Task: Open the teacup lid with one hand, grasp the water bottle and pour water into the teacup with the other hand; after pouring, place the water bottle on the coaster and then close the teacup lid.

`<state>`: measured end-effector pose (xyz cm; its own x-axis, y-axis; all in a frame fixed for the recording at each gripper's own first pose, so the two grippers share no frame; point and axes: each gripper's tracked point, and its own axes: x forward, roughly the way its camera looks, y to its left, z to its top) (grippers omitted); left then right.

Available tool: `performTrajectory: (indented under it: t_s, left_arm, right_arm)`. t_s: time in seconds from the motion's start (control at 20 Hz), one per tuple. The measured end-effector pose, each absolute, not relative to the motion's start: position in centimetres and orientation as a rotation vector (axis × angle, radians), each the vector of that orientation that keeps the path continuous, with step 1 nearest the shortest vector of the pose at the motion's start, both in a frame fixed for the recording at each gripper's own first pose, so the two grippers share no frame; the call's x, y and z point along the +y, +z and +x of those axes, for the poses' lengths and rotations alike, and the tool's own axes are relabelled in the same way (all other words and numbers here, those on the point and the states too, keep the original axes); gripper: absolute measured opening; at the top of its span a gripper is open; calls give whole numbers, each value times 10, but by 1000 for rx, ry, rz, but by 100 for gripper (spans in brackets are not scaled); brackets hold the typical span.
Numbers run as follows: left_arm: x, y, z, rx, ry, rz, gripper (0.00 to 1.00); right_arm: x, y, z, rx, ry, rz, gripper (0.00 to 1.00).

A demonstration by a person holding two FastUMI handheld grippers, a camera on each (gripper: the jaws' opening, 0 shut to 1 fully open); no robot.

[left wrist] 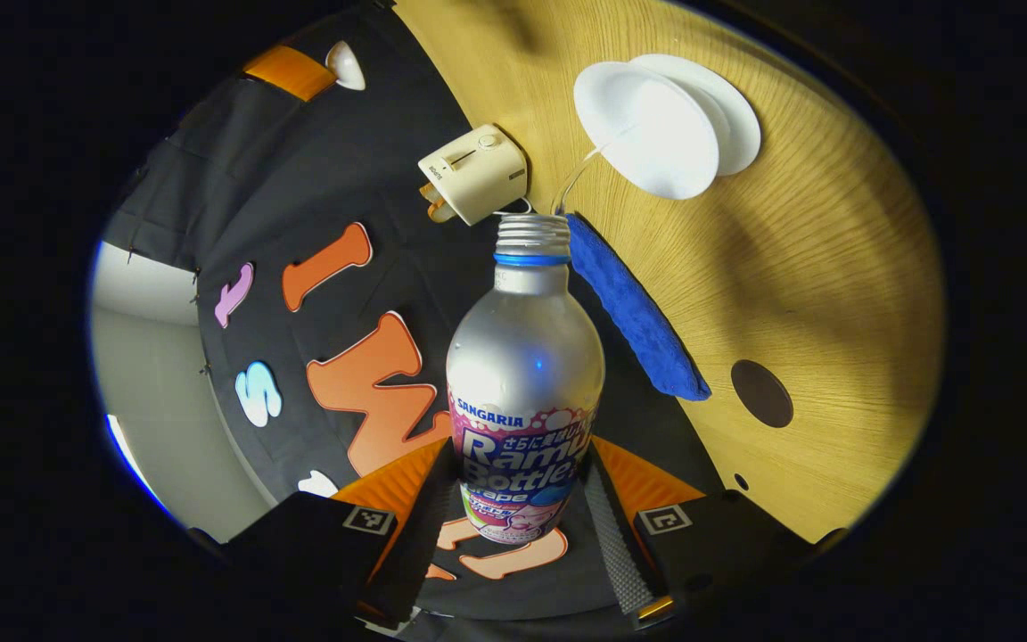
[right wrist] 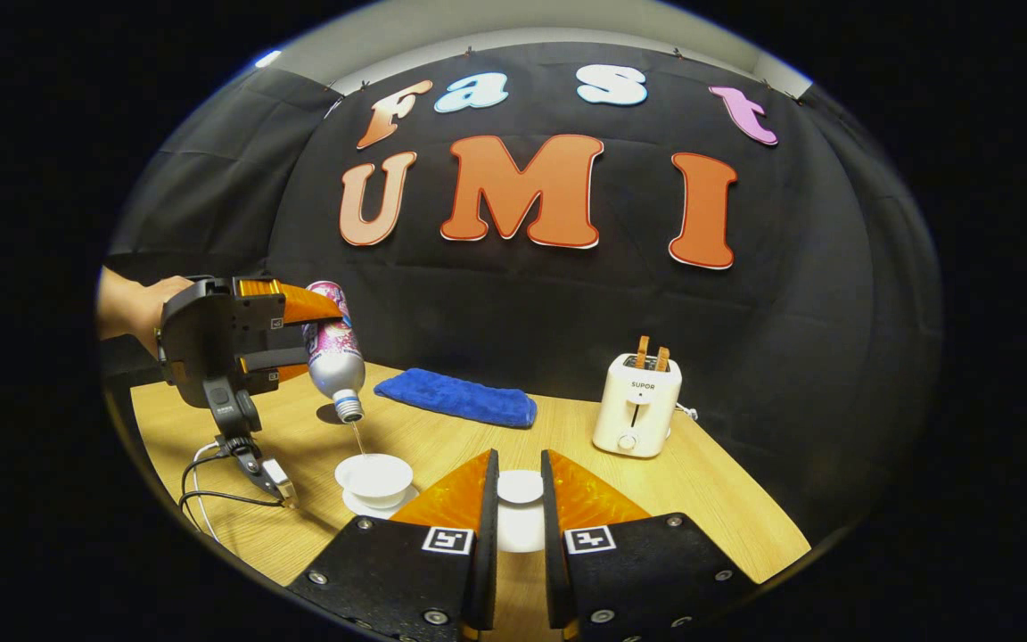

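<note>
The water bottle [right wrist: 335, 361], tilted neck-down, sends a thin stream into the open teacup [right wrist: 374, 475] on the table [right wrist: 701, 481]. The left hand-held gripper [right wrist: 299, 339] clamps it. The right hand-held gripper [right wrist: 519, 499] grips the teacup lid [right wrist: 520, 487], partly hidden between its fingers.

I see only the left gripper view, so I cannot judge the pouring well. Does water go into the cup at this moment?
Observer: Yes. In the right gripper view a thin stream falls from the tilted bottle into the open cup.
Operator: And where is the lid?
Observer: The right tool holds the lid between its fingers, to the right of the cup in that view.
Operator: Is something lying close to the cup?
Observer: A cable hangs from the left tool and lies on the table, just left of the saucer.
</note>
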<state>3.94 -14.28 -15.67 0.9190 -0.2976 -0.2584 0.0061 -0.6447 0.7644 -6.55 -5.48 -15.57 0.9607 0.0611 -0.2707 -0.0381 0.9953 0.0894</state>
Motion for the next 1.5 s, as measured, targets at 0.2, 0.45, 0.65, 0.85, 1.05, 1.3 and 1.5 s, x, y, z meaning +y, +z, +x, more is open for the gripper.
performTrajectory:
  t_s: [0.2, 0.45, 0.65, 0.85, 1.05, 1.3, 1.5]
  left_arm:
    - [-145, -166, 36, -222, -481, 2256, 84]
    - [-146, -170, 34, -233, -489, 2247, 85]
    - [-144, -169, 34, -234, -482, 2203, 82]
    - [-145, -157, 34, -256, -454, 2112, 84]
    - [-141, -142, 35, -245, -414, 1984, 80]
    - [-117, -108, 45, -215, -280, 1721, 80]
    - [-106, -92, 47, -213, -222, 1519, 80]
  right_arm:
    - [-51, -157, -63, 279, 56, 72, 23]
    - [-46, -158, -61, 285, 63, 70, 23]
    - [-38, -158, -57, 287, 75, 73, 23]
    - [-28, -156, -51, 285, 94, 83, 23]
    - [-15, -154, -43, 282, 111, 90, 23]
    - [4, -150, -31, 269, 147, 118, 23]
    - [16, -147, -22, 265, 162, 127, 23]
